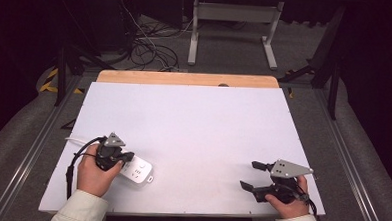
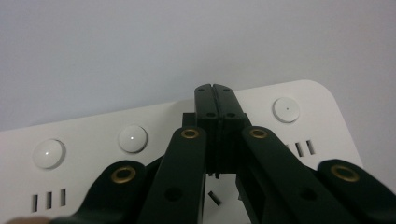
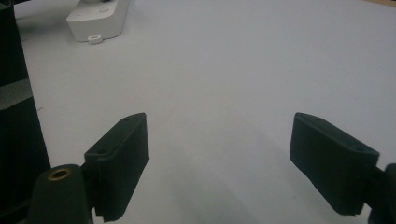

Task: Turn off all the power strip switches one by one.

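On the high view I read the white worktop from left to right; at its near-left corner my left hand holds the left tool directly over a white power strip; the strip lies flat on the worktop, angled slightly, with a thin white cable running off towards the left edge. In the left gripper view the left tool has its two black jaws pressed fully together, no gap between them; the tips sit above the strip's top face, between two round white buttons; I cannot tell for certain whether the tips touch the strip or hover just clear of it, and nothing is held between them. Slot openings show along the near side of the strip.

The centre of the worktop is bare white surface.

At the near-right corner my right hand holds the right tool, well apart from the strip; its grey plate sits on top. In the right gripper view the right tool has its jaws spread wide, holding nothing, with plain worktop between them; the end of the power strip appears far off at upper left.
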